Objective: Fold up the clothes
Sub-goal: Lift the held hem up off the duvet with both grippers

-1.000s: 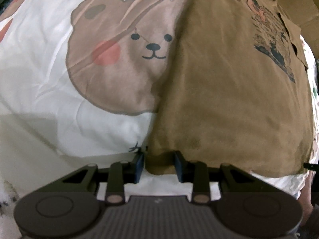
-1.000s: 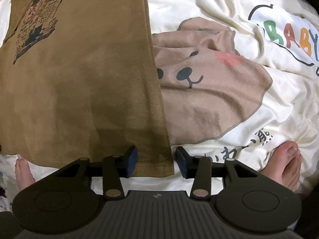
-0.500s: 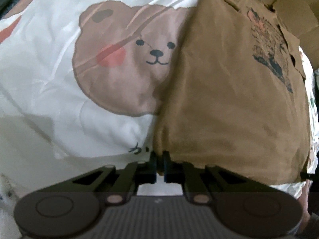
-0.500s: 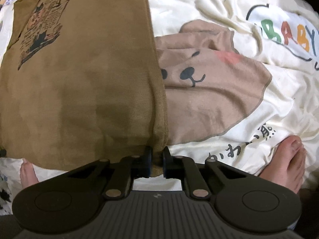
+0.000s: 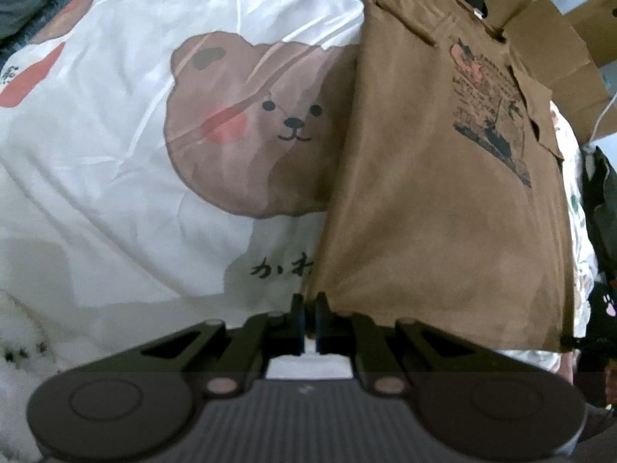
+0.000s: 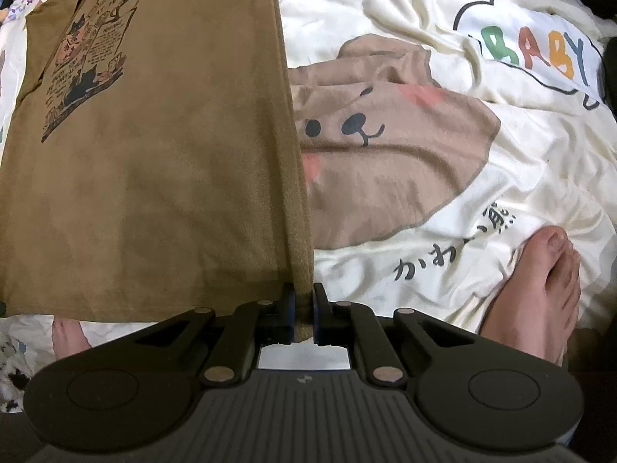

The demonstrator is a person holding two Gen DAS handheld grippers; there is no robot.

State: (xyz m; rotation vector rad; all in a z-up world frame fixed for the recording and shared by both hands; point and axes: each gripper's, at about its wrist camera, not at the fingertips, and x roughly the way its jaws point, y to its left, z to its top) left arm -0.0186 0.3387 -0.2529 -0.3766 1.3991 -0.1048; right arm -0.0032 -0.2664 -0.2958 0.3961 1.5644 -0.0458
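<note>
Garment: brown T-shirt (image 5: pixel 443 193) lies print side up on a white bear-print bedsheet (image 5: pixel 115 154), collar at the far end, hem nearest the grippers
Done so far: sides look already folded in, since the shirt reads as a narrow strip with straight long edges; judged from shape alone
Left to do: lengthwise fold, hem carried up toward the collar; no such fold is visible yet
Left gripper (image 5: pixel 309 301): jaws pressed together, pinching the near left hem corner, cloth gathering into puckers at the tips
Right gripper (image 6: pixel 302 301): jaws closed on the near right hem corner, a fold of brown fabric clamped between the pads
Nearby: person's bare foot (image 6: pixel 540 289) rests on the sheet right of the right gripper
</note>
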